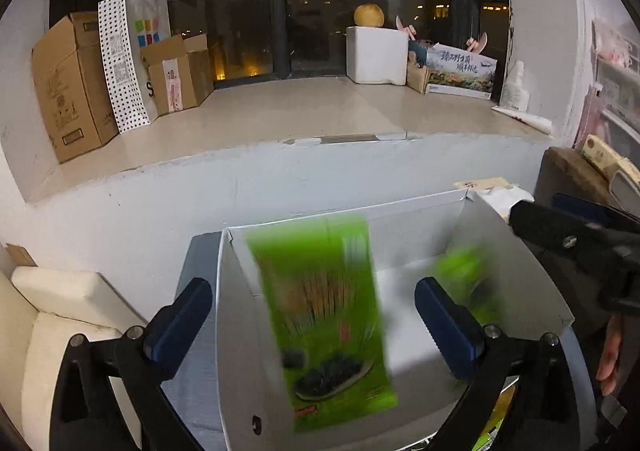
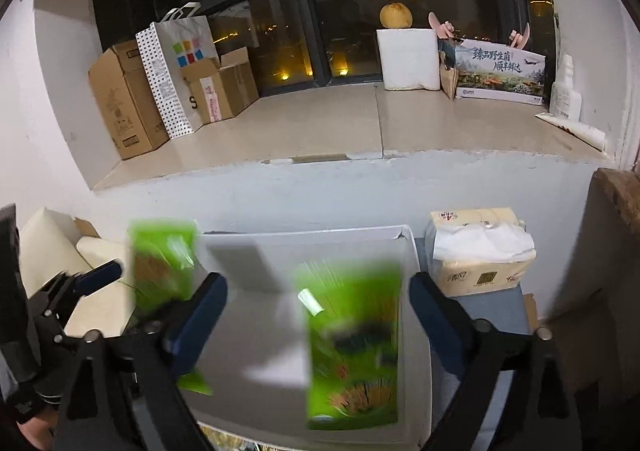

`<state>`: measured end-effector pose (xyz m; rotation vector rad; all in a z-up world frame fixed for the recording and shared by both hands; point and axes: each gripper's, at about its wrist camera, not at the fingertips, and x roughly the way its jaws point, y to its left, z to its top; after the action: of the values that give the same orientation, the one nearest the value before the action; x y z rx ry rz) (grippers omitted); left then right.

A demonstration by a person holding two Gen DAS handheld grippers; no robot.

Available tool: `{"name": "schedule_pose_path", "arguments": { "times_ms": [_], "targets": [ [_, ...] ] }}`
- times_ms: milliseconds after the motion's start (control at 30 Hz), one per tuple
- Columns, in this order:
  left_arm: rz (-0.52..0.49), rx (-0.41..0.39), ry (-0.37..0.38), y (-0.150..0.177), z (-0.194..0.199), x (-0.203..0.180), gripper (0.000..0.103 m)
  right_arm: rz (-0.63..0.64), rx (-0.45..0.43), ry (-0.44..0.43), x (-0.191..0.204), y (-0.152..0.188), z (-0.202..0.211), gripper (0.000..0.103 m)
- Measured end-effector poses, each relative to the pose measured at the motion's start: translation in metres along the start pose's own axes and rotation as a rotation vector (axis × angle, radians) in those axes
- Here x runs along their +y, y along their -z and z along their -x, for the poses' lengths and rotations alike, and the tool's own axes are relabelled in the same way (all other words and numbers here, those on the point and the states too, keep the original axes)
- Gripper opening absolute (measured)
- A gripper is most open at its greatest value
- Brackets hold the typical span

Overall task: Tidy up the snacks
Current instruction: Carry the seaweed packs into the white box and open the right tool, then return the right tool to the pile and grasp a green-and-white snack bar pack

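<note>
Both grippers are hanging open over the white box [image 1: 400,251]: the left gripper [image 1: 316,323] above one blurred green snack packet [image 1: 328,315], the right gripper [image 2: 320,307] above another [image 2: 352,347], apparently so the packets are dropping inside it.

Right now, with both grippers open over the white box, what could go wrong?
The green snack box between the left gripper's open fingers looks unheld and overlaps the white box's left wall; it may catch the rim and tip out. The second green box, blurred as if moving, may land askew.
</note>
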<state>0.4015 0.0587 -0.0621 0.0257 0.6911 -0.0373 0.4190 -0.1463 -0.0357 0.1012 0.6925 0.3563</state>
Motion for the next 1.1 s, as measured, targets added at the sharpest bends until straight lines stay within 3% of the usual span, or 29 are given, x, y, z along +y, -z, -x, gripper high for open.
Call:
{"name": "schedule_pose_path", "arguments": {
  "times_ms": [200,267,367,467,600,767,933,1100],
  "targets": [
    [-0.003,-0.008,-0.007,0.011,0.017,0.001,0.103,0.001,-0.042,-0.011,-0.003,0.007,0.024,0.103],
    [-0.013,-0.027,-0.003,0.014,0.029,-0.002,0.103,0.017,-0.056,-0.053,-0.002,0.011,0.039,0.103],
    [-0.078,-0.056,0.024,0.025,0.053,-0.014,0.103,0.052,-0.118,-0.079,0.0,0.025,0.077,0.103],
    [-0.14,-0.08,-0.009,0.045,0.085,-0.032,0.103,0.046,-0.168,-0.087,0.001,0.044,0.113,0.103],
    [-0.08,-0.074,0.072,0.083,0.131,-0.046,0.103,0.004,-0.103,-0.128,-0.006,0.083,0.152,0.103],
    [0.067,-0.02,0.13,0.143,0.168,-0.052,0.103,0.012,-0.049,-0.041,-0.011,0.144,0.175,0.103],
    [0.112,-0.022,0.07,0.186,0.193,-0.055,0.103,0.024,0.052,-0.049,-0.012,0.199,0.165,0.103],
    [0.116,0.007,0.043,0.202,0.196,-0.054,0.103,0.099,0.132,0.02,-0.002,0.22,0.128,0.103]
  ]
}}
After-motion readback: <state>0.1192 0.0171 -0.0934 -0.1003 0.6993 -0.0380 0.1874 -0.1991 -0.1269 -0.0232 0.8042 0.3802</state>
